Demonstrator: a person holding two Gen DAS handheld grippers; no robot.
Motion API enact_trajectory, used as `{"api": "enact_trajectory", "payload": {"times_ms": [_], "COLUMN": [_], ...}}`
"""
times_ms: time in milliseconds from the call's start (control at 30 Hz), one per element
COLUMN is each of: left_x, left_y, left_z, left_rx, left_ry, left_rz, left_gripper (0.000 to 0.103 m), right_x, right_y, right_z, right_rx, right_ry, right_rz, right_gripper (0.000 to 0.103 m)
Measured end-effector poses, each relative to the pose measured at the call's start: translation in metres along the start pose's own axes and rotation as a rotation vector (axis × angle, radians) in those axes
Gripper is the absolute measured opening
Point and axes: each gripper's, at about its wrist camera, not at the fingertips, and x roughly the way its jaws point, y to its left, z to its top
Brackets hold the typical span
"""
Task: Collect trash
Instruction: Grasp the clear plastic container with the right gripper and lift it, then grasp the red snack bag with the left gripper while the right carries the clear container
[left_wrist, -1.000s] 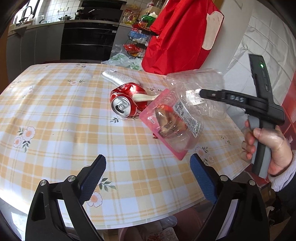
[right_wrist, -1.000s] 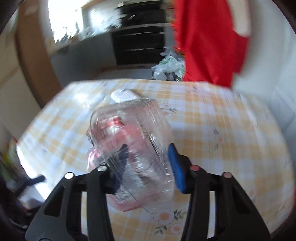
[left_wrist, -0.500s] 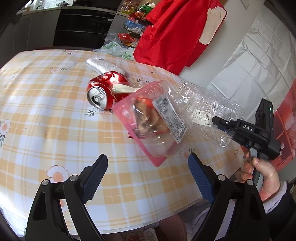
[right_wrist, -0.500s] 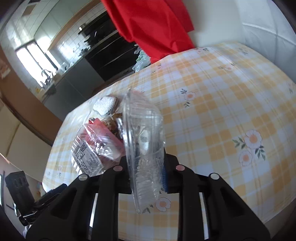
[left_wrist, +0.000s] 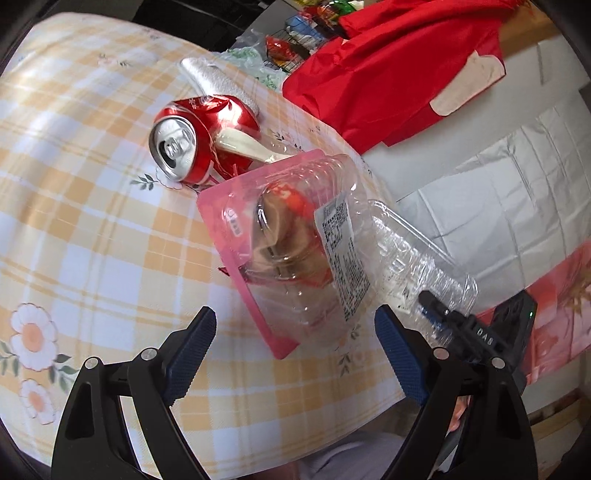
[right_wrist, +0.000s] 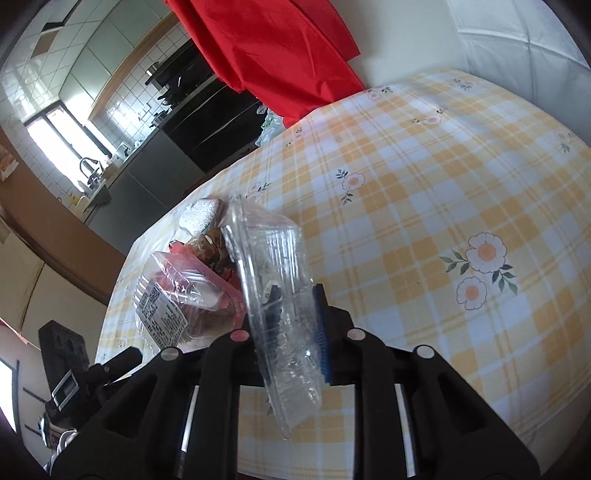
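Note:
My right gripper (right_wrist: 297, 325) is shut on a clear plastic clamshell box (right_wrist: 273, 280), held on edge by the table's near corner; it also shows in the left wrist view (left_wrist: 417, 269), with the right gripper (left_wrist: 432, 314) behind it. A pink plastic food tray (left_wrist: 273, 254) with a printed label lies tilted on the table, touching the clear box. A crushed red soda can (left_wrist: 199, 144) lies behind it, with a silver foil wrapper (left_wrist: 218, 81) farther back. My left gripper (left_wrist: 295, 347) is open and empty, just short of the pink tray.
The table (left_wrist: 92, 240) has a yellow checked floral cloth; its edge runs close under both grippers. A red cloth (left_wrist: 388, 70) hangs beyond the far side. A dark kitchen counter and oven (right_wrist: 192, 122) stand behind.
My right gripper has brought the clear box down and toward the table's near edge, turning it on edge. My left gripper has moved closer to the pink tray, still open.

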Motion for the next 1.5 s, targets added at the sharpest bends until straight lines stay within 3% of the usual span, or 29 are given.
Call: {"api": "enact_trajectory", "payload": {"times_ms": [333,433,600,800,1167,1500], "left_x": [0.034,0.038,0.034,0.007,-0.036,-0.077], "left_y": [0.017,0.013,0.008,-0.012,-0.046,-0.072], "left_z": [0.009,0.011,0.011,0.001,-0.005,-0.012], "left_rx": [-0.140,-0.106,-0.051,0.140,0.337,0.442], "left_ry": [0.023,0.031,0.020,-0.030,-0.122,-0.194], "left_rz": [-0.072,-0.067,-0.079,-0.023,-0.008,-0.019], "left_gripper": [0.083,0.083,0.065,0.055,0.051,0.047], "right_x": [-0.001,-0.002,-0.004,-0.017,-0.046,-0.073], "right_y": [-0.001,-0.002,0.002,0.001,0.004,0.012], "right_z": [-0.005,-0.008,-0.013,-0.016,-0.013,-0.013], "right_rx": [-0.003,0.002,-0.025,-0.021,-0.013,-0.021], "right_ry": [0.008,0.009,0.011,-0.019,-0.087,-0.130], "right_rz": [0.002,0.005,0.002,0.002,0.014,0.021], "right_gripper": [0.020,0.020,0.020,0.020,0.020,0.020]}}
